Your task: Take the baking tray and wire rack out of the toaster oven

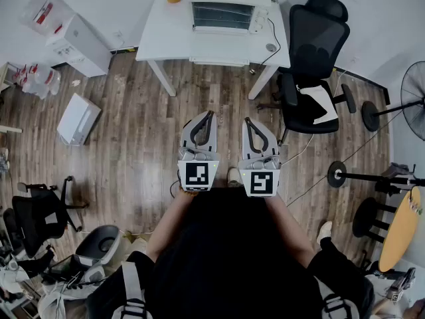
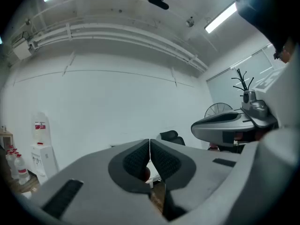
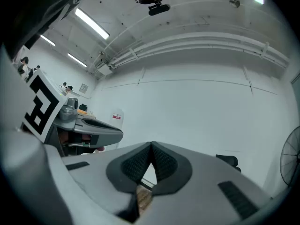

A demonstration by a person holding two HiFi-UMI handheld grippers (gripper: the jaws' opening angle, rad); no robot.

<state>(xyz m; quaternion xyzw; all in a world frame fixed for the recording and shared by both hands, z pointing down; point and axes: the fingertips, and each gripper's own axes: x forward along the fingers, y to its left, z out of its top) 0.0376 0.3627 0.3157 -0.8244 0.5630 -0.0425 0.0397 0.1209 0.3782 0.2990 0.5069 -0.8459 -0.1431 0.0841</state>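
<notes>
The left claw (image 1: pixel 210 115) and right claw (image 1: pixel 247 120) hang clenched and empty, well off the toaster oven (image 1: pixel 222 15) at upper centre, whose unseen tray and rack, likely light and stiff, want a front-edge pinch.

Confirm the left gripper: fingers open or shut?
Shut. In its own view the grey left gripper has its black textured fingers touching at the tips, with nothing held between them.

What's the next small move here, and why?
Probably walk forward to the table: the toaster oven on it sits well out of reach, and the left gripper and right gripper are both shut, empty, and held close to the body.
</notes>
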